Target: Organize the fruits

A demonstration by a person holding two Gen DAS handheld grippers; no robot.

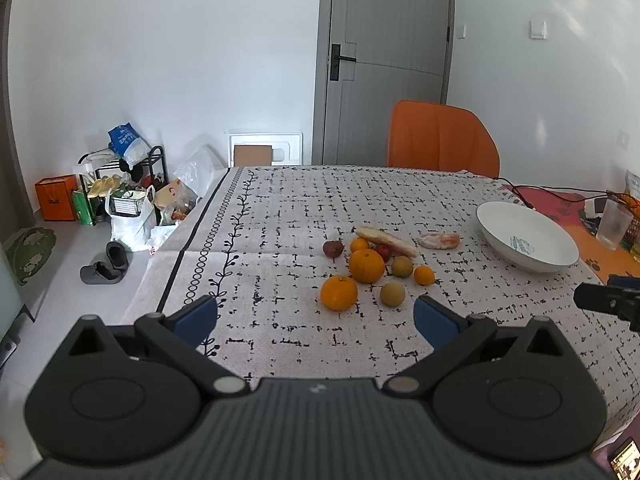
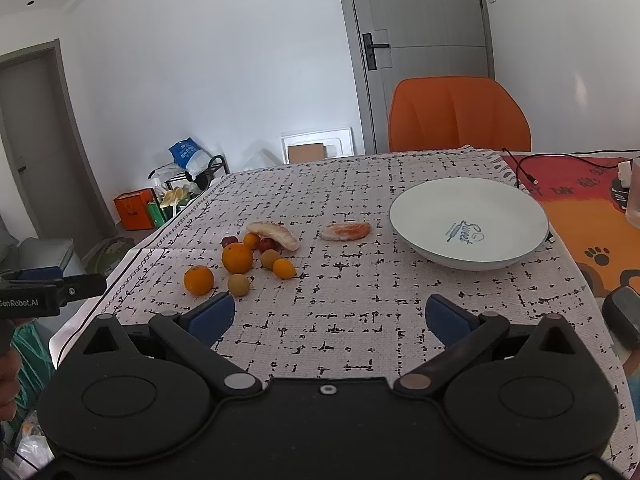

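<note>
A cluster of fruit lies mid-table: two big oranges (image 1: 339, 293) (image 1: 367, 265), small tangerines (image 1: 424, 275), brownish round fruits (image 1: 392, 294), dark red fruits (image 1: 333, 249), a pale banana-like piece (image 1: 386, 241) and a peeled citrus segment (image 1: 439, 241). A white bowl (image 1: 536, 216) sits empty to the right; in the right wrist view the bowl (image 2: 420, 208) is ahead. My left gripper (image 1: 316, 316) is open, hovering short of the nearest orange. My right gripper (image 2: 330, 316) is open over bare cloth, with the fruit cluster (image 2: 238, 258) to its front left.
An orange chair (image 1: 442, 136) stands behind the table. A cable, a plastic cup (image 1: 612, 224) and small items lie on the orange mat at the right. Bags, shoes and a rack (image 1: 120, 192) clutter the floor to the left. A grey door (image 1: 384, 60) is at the back.
</note>
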